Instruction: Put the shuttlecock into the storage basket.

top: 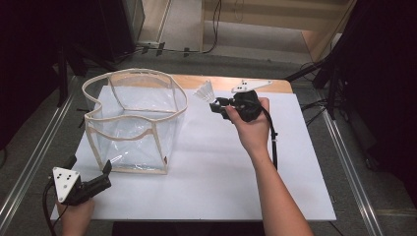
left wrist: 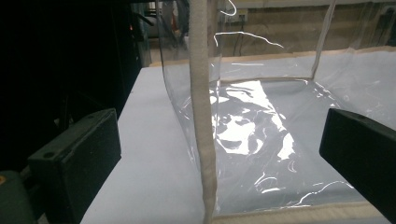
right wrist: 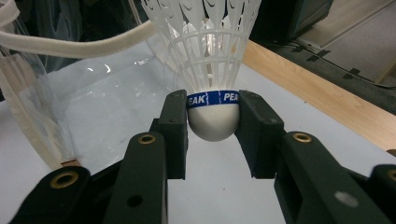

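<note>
At the lower left of the high view, the left gripper (top: 104, 172) rests on the white table (top: 221, 167), its jaws spread apart and holding nothing, aimed at the near corner of a clear plastic bag (top: 133, 123) with beige trim. Farther back, right of center, the right gripper (top: 215, 104) is clamped on the white cork of a shuttlecock (top: 204, 91), lifted beside the bag's rim, feathers pointing away.
</note>
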Motion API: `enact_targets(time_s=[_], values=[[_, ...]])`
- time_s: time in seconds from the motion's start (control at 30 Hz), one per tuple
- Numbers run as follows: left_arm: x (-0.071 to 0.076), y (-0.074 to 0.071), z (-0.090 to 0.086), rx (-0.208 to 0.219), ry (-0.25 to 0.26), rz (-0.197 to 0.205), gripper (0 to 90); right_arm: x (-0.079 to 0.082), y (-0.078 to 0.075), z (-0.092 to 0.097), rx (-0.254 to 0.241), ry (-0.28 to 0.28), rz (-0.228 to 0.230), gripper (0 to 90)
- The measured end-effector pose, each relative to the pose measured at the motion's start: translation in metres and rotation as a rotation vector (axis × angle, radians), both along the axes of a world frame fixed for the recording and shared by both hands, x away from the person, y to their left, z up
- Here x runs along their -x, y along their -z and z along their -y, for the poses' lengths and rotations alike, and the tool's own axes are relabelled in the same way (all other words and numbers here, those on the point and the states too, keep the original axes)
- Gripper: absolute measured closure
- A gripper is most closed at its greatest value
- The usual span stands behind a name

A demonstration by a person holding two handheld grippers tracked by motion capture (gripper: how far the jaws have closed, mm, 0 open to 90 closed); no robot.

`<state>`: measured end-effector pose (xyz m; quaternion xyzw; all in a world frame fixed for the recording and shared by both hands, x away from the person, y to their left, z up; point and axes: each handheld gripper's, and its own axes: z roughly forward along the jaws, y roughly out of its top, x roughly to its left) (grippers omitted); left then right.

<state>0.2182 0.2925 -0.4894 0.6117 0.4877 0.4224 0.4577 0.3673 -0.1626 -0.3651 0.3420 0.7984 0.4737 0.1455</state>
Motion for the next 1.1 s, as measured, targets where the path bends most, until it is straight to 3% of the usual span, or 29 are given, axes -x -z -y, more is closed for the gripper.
enact_targets(time_s=[1.1], values=[[0.0,0.0,0.0,-0.001,0.002,-0.001,0.0,-0.004,-0.025,-0.03,-0.016,-0.047,0.038,63.1]])
